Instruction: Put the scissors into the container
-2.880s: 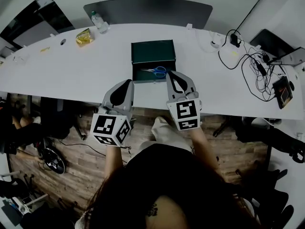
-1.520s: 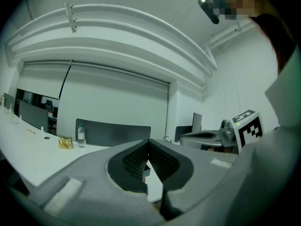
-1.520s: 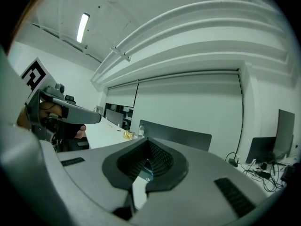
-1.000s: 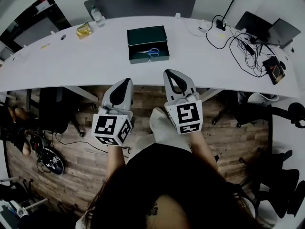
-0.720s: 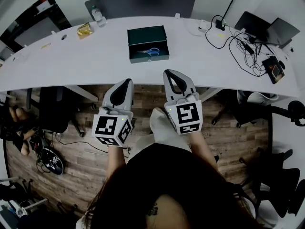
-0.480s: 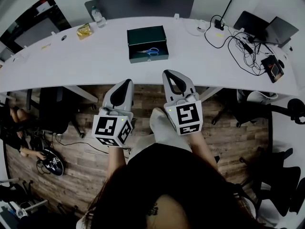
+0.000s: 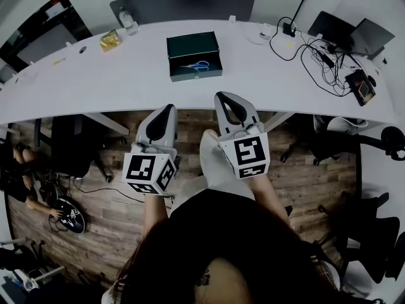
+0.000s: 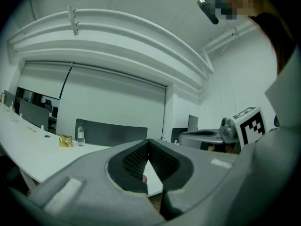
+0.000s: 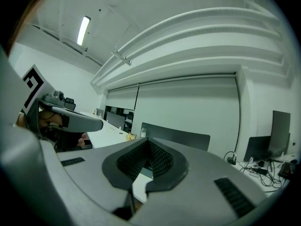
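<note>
A dark green container (image 7: 194, 56) stands open on the long white table (image 7: 126, 81). Blue-handled scissors (image 7: 199, 65) lie inside it. Both grippers are held well back from the table, over the wooden floor, tips pointing at the table's near edge. The left gripper (image 7: 166, 110) is shut with nothing in it, and its tips meet in the left gripper view (image 8: 148, 142). The right gripper (image 7: 226, 97) is shut and empty too, its tips touching in the right gripper view (image 9: 148, 142).
A water bottle (image 7: 127, 21) and a yellow packet (image 7: 110, 40) sit at the table's far left. Tangled cables (image 7: 316, 56), a laptop (image 7: 348, 33) and a small device (image 7: 357, 84) crowd the right end. A dark chair (image 7: 183, 2) stands behind the table; office chairs (image 7: 354, 170) stand right.
The view has drawn slightly further back from the table since a second ago. Compared with the earliest frame, both grippers have come away from the container, and the scissors stay inside.
</note>
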A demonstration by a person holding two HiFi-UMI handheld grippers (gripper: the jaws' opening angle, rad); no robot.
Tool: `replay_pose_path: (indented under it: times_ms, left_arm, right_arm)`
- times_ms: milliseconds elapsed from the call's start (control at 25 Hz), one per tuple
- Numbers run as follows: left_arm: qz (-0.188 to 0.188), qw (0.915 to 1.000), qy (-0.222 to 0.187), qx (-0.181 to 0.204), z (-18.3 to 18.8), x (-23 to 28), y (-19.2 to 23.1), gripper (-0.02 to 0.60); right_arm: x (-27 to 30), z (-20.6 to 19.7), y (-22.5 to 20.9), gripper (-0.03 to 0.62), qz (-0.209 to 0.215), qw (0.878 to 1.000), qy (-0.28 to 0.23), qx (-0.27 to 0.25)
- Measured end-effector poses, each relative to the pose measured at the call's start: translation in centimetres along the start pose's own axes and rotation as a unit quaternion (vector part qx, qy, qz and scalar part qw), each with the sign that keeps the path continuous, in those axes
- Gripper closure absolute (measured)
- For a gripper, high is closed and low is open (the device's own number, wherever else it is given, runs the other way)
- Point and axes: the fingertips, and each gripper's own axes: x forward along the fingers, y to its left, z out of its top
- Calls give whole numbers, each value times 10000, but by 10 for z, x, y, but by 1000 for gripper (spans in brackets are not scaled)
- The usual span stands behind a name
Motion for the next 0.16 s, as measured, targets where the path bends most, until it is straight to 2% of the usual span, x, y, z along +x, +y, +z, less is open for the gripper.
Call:
replay_pose_path:
  times_ms: [160]
  left_arm:
    - [9, 10000, -8, -25, -2, 1, 1, 572]
  right_arm:
    - [1, -1, 1, 586, 13, 10000, -1, 14]
